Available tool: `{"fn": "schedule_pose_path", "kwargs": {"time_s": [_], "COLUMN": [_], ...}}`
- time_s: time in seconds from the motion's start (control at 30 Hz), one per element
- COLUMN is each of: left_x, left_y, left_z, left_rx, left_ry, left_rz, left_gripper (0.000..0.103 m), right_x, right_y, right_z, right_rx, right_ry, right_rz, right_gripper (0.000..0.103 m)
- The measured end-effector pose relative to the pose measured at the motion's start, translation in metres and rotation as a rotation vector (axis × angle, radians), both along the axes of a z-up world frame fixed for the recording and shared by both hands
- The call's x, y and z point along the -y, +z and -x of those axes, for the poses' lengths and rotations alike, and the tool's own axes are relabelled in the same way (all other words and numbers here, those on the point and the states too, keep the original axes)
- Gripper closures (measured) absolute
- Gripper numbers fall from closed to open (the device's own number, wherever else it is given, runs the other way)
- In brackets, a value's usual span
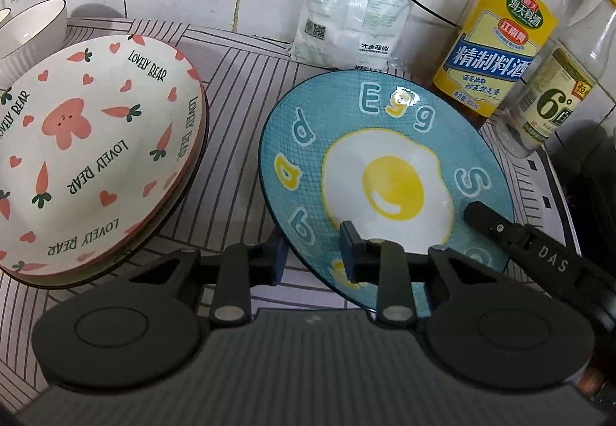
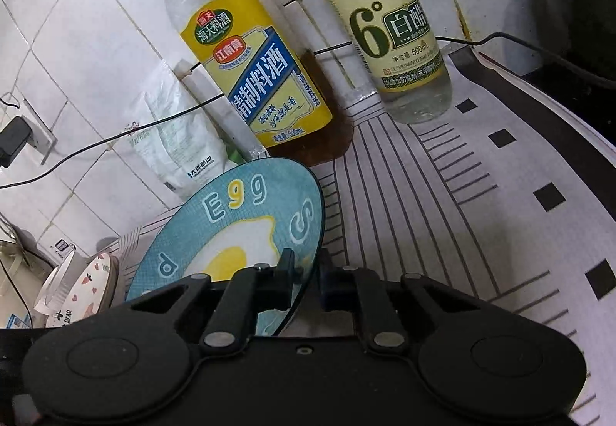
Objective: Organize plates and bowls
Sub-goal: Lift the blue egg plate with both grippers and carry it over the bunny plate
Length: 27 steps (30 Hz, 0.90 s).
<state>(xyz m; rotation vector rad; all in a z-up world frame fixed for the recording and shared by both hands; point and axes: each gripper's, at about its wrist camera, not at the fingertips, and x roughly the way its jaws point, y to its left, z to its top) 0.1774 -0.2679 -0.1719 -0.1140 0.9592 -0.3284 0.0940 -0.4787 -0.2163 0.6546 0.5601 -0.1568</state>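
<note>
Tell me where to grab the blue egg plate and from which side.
Grip the blue egg plate by its thin rim, from its near edge. It is wide and shallow, so only the rim fits between gripper fingers. The left gripper and right gripper already pinch opposite near-edge spots, away from the cooking wine bottle.

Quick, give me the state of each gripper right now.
Left gripper: shut on the near rim of the blue egg plate.
Right gripper: shut on the same plate's right rim.
</note>
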Motion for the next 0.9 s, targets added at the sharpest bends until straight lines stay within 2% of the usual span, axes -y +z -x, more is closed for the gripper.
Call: {"fn": "schedule_pose_path", "kwargs": {"time_s": [0.4, 0.57, 0.9], "left_x": [-0.005, -0.008, -0.037], "left_y": [0.003, 0.015, 0.038], "left_z": [0.006, 0.019, 0.026], "left_rx": [0.025, 0.076, 0.065], "left_ry": [-0.063, -0.110, -0.113], "left_rz": [-0.020, -0.048, -0.047], "left_gripper": [0.075, 0.075, 0.076], "right_x": [0.001, -0.003, -0.027], "right_y": [-0.001, 0.003, 0.029], "right_z": [0.005, 0.012, 0.017], "right_rx": [0.018, 0.022, 0.006], "right_ry": [0.013, 0.026, 0.108], "right_rz": [-0.049, -0.041, 0.030], "right_gripper": [0.087, 0.086, 0.083]}}
